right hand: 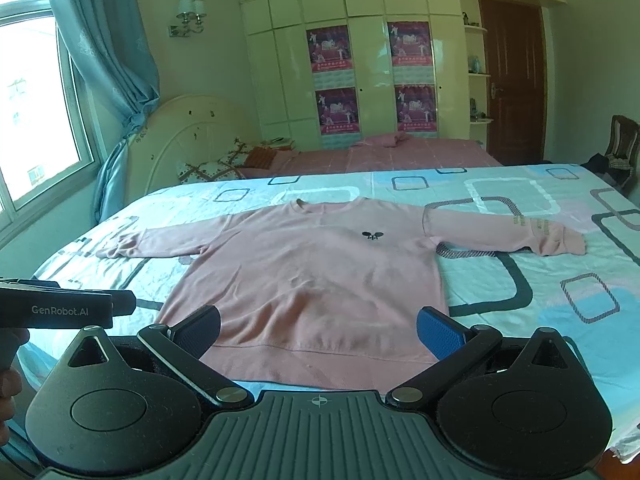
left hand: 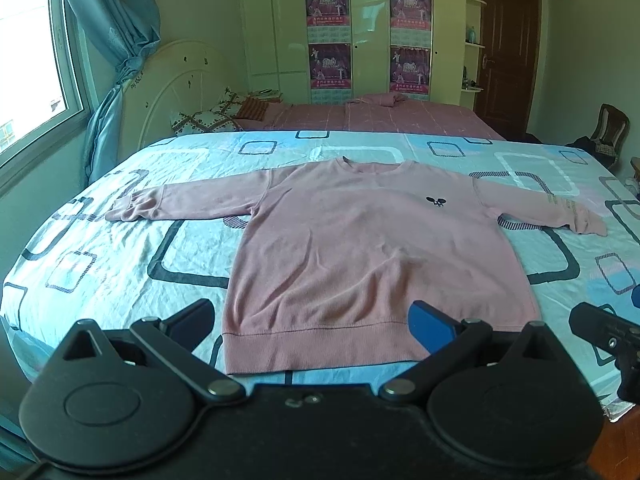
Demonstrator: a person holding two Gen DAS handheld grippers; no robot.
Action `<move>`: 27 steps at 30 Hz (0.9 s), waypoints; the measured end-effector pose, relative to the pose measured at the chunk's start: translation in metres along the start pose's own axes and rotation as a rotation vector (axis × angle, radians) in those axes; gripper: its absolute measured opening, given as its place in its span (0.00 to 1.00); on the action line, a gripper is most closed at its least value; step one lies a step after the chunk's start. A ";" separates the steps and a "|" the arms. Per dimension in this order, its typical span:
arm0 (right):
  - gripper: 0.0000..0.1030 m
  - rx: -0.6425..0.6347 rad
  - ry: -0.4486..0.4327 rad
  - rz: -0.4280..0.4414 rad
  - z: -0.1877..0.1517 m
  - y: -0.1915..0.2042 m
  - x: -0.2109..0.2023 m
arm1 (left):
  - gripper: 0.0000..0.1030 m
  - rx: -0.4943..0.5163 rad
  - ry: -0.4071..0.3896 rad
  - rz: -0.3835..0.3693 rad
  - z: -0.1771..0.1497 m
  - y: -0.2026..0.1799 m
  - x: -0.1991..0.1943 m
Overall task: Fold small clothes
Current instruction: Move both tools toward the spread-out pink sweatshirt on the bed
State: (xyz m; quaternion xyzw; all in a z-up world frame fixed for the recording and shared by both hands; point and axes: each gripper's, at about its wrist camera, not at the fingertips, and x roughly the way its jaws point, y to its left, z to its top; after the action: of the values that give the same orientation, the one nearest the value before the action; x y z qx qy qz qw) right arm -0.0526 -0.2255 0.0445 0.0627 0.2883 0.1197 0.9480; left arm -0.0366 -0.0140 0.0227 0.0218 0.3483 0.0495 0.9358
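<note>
At far left, a bright window and a tied-back teal curtain frame a bed covered in a pale blue sheet printed with rounded squares. Spread flat across it, front up, lies a pink long-sleeved knit sweatshirt — both sleeves stretched out to the sides, its ribbed hem nearest the cameras and a small dark emblem on the chest. The left gripper hovers just off the hem with its black and blue fingers spread wide, holding nothing. The right gripper sits alongside — its fingers equally wide apart and empty, poised over the same hem. Behind, a second bed in pink bedding stands before a cream wardrobe bearing four posters, with a dark brown wooden door at right.
</note>
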 end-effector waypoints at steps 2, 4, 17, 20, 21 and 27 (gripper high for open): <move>1.00 -0.002 0.005 -0.007 0.000 -0.001 0.001 | 0.99 0.000 0.003 0.000 -0.001 0.000 0.001; 1.00 -0.005 0.007 -0.013 0.000 -0.001 0.003 | 0.99 0.000 0.005 0.000 -0.001 0.000 0.001; 1.00 -0.024 0.012 -0.016 -0.004 0.003 0.003 | 0.99 0.003 0.029 0.000 -0.012 0.002 -0.003; 1.00 -0.024 0.013 -0.018 -0.004 0.003 0.003 | 1.00 0.002 0.032 0.000 -0.014 0.002 -0.003; 1.00 -0.024 0.014 -0.019 -0.004 0.003 0.003 | 0.99 0.000 0.034 0.000 -0.014 0.002 -0.003; 1.00 -0.022 0.014 -0.027 -0.006 0.003 0.003 | 0.99 -0.001 0.036 -0.001 -0.014 0.003 -0.003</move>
State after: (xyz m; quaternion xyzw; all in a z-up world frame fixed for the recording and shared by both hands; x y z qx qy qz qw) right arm -0.0536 -0.2211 0.0386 0.0475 0.2943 0.1107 0.9481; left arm -0.0483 -0.0110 0.0146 0.0201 0.3650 0.0496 0.9295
